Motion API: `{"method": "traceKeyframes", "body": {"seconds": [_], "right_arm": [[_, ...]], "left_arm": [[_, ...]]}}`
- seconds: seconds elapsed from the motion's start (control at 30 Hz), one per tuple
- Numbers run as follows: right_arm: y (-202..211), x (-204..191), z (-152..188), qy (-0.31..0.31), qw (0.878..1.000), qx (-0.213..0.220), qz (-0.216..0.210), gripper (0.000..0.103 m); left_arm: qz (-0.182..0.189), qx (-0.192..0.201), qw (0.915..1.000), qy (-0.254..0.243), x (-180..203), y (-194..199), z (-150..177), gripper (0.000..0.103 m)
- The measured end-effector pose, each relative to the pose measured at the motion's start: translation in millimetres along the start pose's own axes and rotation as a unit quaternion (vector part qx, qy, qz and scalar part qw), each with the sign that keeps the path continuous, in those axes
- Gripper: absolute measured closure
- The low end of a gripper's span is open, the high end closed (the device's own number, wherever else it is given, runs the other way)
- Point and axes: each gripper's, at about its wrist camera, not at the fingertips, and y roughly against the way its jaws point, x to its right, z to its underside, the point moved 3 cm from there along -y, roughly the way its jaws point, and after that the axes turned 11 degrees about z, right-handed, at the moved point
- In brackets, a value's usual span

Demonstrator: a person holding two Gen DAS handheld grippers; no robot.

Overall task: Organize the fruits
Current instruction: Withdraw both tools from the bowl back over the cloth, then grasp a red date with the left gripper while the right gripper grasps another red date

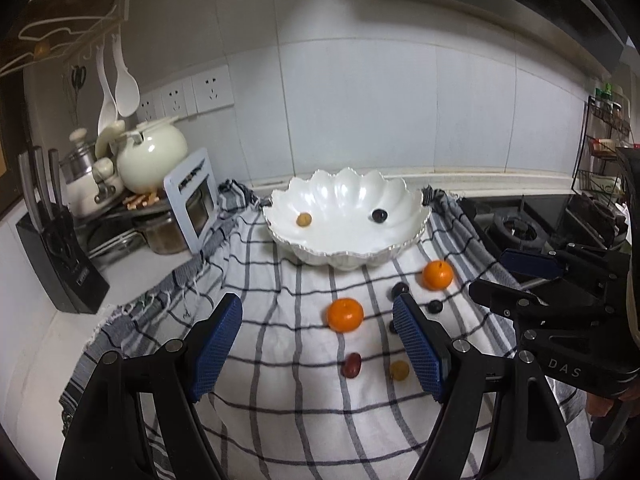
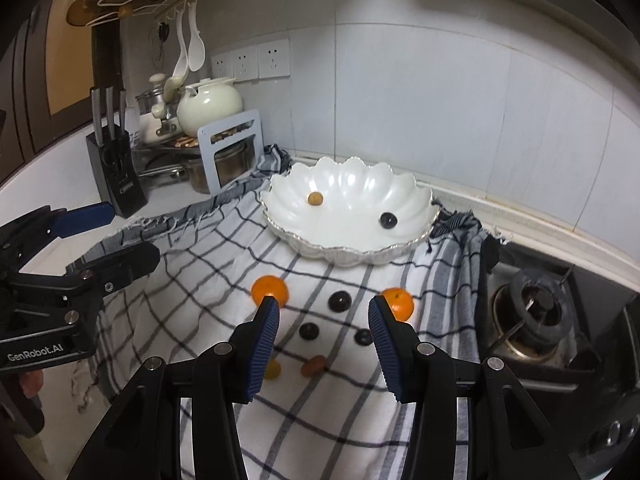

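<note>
Now we hover both empty grippers, left gripper point(image 1: 318, 350) wide and right gripper point(image 2: 324, 344) narrower, the loose fruit lying just ahead below them, the left mandarin point(image 1: 345, 314) between the left's tips.

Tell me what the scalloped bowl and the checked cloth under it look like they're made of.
Scalloped bowl: likely glazed ceramic or porcelain, glossy white with bright highlights and a silvery rim; glossy plastic can't be excluded. Checked cloth: woven fabric, probably cotton, matte, with wrinkles and a frayed fringe along its edge.

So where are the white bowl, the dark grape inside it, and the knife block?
white bowl point(image 2: 416, 194): right wrist view, bare right inner wall.
dark grape point(image 2: 388, 220): right wrist view, its middle.
knife block point(image 1: 60, 264): left wrist view, front face.
</note>
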Motion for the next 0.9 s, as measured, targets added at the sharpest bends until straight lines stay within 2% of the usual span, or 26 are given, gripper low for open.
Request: {"method": "traceKeyframes", "body": {"seconds": [0.33,0.9], "right_arm": [[-22.8,-8.6,28.4,0.009,0.999,-0.044,0.001,0.055],[-65.6,-17.7,58.7,0.005,0.996,-0.084,0.000,0.055]], "left_arm": [[0.007,-0.032,0.9995,-0.002,-3.5,-21.4,30.0,0.026],[0.033,-0.080,0.9962,-0.011,-4.6,-71.2,65.2,0.039]]}}
